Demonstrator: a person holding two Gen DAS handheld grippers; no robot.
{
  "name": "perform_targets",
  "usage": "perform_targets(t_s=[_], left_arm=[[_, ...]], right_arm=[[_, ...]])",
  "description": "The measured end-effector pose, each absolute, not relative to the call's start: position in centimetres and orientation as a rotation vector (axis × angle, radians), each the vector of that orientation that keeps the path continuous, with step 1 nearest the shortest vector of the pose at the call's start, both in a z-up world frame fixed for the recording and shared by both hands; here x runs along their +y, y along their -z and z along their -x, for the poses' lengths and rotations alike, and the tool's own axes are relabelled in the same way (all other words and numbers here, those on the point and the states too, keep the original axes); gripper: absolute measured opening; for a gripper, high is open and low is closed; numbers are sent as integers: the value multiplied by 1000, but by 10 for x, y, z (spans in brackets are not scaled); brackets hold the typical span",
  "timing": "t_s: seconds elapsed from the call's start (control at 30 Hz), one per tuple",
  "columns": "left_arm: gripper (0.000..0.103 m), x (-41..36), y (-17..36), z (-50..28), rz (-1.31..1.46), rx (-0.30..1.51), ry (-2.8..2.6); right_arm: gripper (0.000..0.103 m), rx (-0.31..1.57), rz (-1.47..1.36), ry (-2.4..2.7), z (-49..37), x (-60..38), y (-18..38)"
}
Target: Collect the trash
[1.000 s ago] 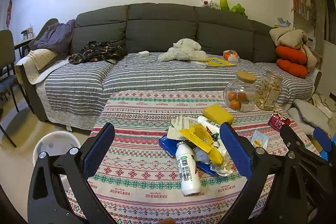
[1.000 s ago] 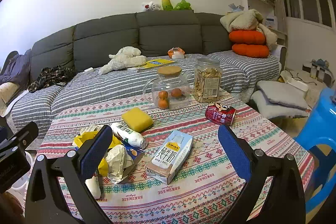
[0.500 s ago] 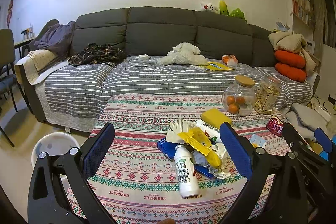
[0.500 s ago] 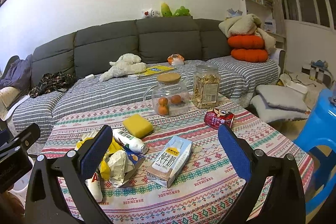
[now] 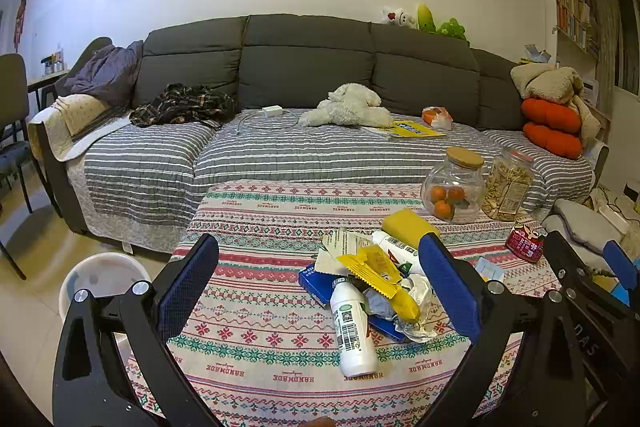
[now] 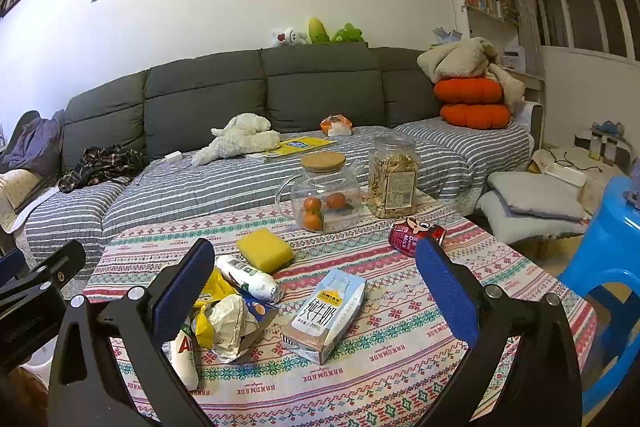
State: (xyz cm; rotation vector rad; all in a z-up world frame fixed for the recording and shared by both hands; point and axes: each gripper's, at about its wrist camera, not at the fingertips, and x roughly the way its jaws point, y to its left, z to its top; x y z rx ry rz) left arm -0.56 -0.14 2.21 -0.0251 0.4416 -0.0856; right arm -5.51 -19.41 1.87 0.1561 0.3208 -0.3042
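A heap of trash lies on the patterned tablecloth [image 5: 256,227]: a white bottle [image 5: 354,331], a yellow wrapper [image 5: 380,275], crumpled paper [image 6: 228,323], a blue box [image 5: 316,279] and a second white bottle [image 6: 250,273]. A milk carton [image 6: 326,313] lies flat and a red can [image 6: 416,237] lies on its side. My left gripper [image 5: 318,289] hangs open above the table's near edge. My right gripper [image 6: 314,291] is open too, above the carton. Neither holds anything.
A white bin [image 5: 100,279] stands on the floor left of the table. A yellow sponge [image 6: 264,249], a glass jar of oranges [image 6: 324,195] and a snack jar [image 6: 394,177] sit on the table. Behind it is a grey sofa [image 5: 304,75]; a blue stool [image 6: 612,251] stands at right.
Both cameras have tilted up and drawn back slightly, so the table sits lower in view. Both grippers stay open; nothing on the table has moved.
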Motion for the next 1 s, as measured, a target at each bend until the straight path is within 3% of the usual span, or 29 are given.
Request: perform_targets(t_s=[1.0], left_arm=[[96, -5, -15, 1, 24, 466, 81]], right_arm=[[98, 348, -168, 307, 56, -200, -13]])
